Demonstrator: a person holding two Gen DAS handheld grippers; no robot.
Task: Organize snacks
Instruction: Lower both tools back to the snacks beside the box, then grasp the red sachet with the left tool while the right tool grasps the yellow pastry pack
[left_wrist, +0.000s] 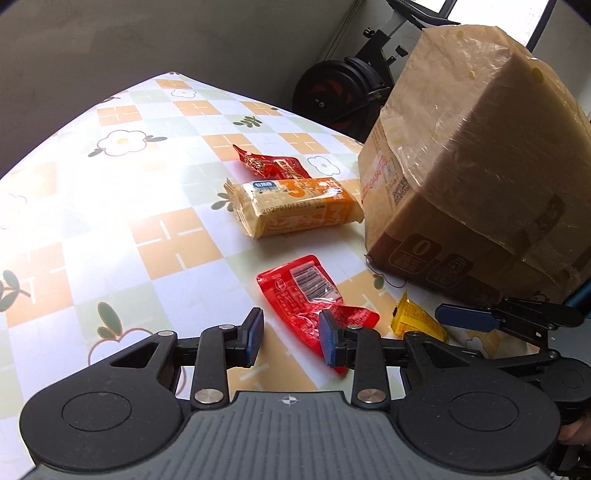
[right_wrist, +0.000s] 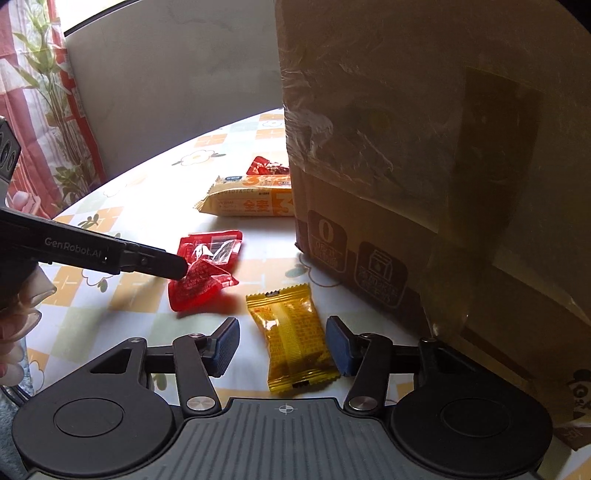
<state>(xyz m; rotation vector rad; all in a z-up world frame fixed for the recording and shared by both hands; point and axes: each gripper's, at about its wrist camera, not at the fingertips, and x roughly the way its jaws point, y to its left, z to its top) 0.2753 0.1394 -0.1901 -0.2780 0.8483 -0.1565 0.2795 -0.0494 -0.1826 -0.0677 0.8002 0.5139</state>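
Observation:
Several snack packets lie on a flower-patterned tablecloth (left_wrist: 110, 229). My left gripper (left_wrist: 291, 338) is open low over a crumpled red packet (left_wrist: 306, 299), with its right pad over the packet's lower end. In the right wrist view one of the left gripper's fingers (right_wrist: 147, 258) has its tip at the same red packet (right_wrist: 203, 273). My right gripper (right_wrist: 282, 345) is open around a yellow packet (right_wrist: 291, 339), which lies flat between the pads, close to the right pad and clear of the left. That yellow packet (left_wrist: 417, 321) also shows beside the right gripper's blue finger (left_wrist: 465, 317).
A large cardboard box (left_wrist: 480, 184) wrapped in film stands on the right, close to both grippers. An orange-and-cream cracker pack (left_wrist: 295, 206) and another red packet (left_wrist: 269, 164) lie farther back. An exercise machine (left_wrist: 343, 96) stands beyond the table. A person's hand (right_wrist: 18, 314) holds the left gripper.

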